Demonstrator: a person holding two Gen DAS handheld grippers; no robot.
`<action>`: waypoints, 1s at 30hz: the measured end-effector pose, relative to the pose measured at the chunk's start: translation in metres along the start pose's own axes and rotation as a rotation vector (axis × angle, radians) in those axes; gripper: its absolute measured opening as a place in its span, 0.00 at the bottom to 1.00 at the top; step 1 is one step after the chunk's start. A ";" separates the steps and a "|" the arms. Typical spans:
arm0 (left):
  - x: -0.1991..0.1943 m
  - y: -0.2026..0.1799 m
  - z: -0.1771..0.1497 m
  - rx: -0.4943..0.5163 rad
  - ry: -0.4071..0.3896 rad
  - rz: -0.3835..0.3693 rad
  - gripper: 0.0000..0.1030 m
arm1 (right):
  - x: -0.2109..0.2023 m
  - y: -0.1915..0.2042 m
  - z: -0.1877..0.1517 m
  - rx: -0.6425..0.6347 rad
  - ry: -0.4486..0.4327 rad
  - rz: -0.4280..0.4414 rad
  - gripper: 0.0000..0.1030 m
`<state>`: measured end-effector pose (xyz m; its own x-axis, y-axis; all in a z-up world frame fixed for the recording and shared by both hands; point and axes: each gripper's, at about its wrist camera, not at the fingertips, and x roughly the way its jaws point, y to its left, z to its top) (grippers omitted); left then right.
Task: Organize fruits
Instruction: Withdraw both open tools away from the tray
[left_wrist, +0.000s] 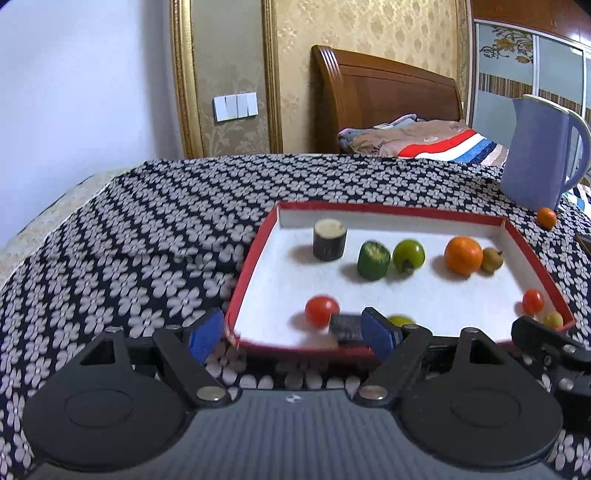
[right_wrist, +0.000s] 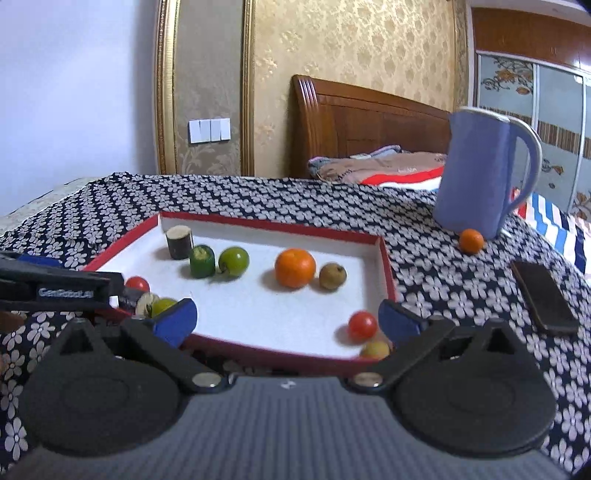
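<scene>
Red tray (right_wrist: 387, 258) holding most fruits: big orange (right_wrist: 294, 267) near middle, red tomato (right_wrist: 362, 325) by near rim. Small orange (right_wrist: 471, 240) outside tray, beside blue jug (right_wrist: 476, 177). Left gripper (left_wrist: 295, 334) and right gripper (right_wrist: 286, 318) spread wide, gripping nothing.

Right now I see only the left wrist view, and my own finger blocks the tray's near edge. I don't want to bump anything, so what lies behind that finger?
Observer: A dark cut piece lies on its side, with its pale cut face toward a small green fruit close beside it.
Operator: Is the right gripper holding anything?
Observer: No. The right gripper is open and empty, with its fingers at the tray's near edge.
Operator: Is anything on the cloth to the right of the tray?
Observer: A dark phone lies flat there, apart from the tray.
</scene>
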<state>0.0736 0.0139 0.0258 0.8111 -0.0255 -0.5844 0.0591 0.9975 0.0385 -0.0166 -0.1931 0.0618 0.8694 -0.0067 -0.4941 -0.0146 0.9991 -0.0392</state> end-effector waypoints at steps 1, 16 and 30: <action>-0.001 0.001 -0.003 -0.005 0.004 -0.003 0.79 | -0.001 -0.001 -0.003 0.001 0.009 0.004 1.00; 0.005 0.003 -0.044 -0.009 0.069 -0.003 0.79 | 0.003 -0.011 -0.036 0.021 0.114 0.000 1.00; 0.009 0.000 -0.045 0.020 0.064 0.011 0.80 | 0.016 -0.006 -0.044 -0.023 0.172 -0.031 1.00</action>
<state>0.0551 0.0170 -0.0161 0.7729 -0.0098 -0.6344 0.0625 0.9962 0.0608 -0.0237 -0.2008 0.0161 0.7721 -0.0461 -0.6339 -0.0025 0.9971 -0.0757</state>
